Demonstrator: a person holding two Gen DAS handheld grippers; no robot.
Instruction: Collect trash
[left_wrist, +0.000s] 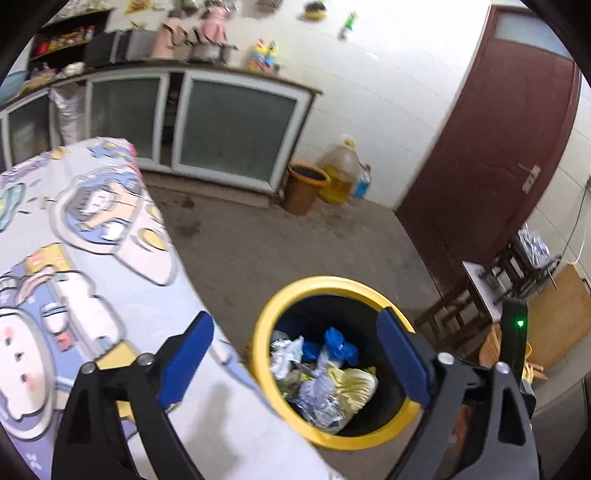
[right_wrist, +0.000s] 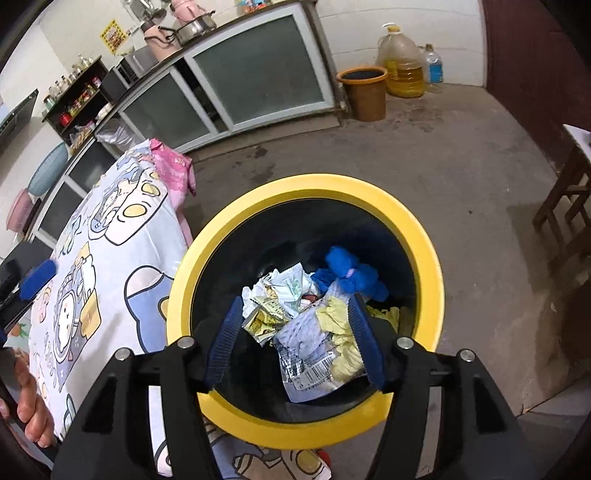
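Left claw (left_wrist: 295, 354) stands spread and empty over the yellow-rimmed bin (left_wrist: 295, 291) beside my cloth-covered counter (left_wrist: 92, 258). Right claw (right_wrist: 295, 343) hangs spread above wrappers (right_wrist: 280, 302) already binned. Drop step looks finished; next, I seek remaining trash.

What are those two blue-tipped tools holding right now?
Nothing. The left tool and right tool both hang open over the yellow-rimmed black bin of crumpled wrappers.
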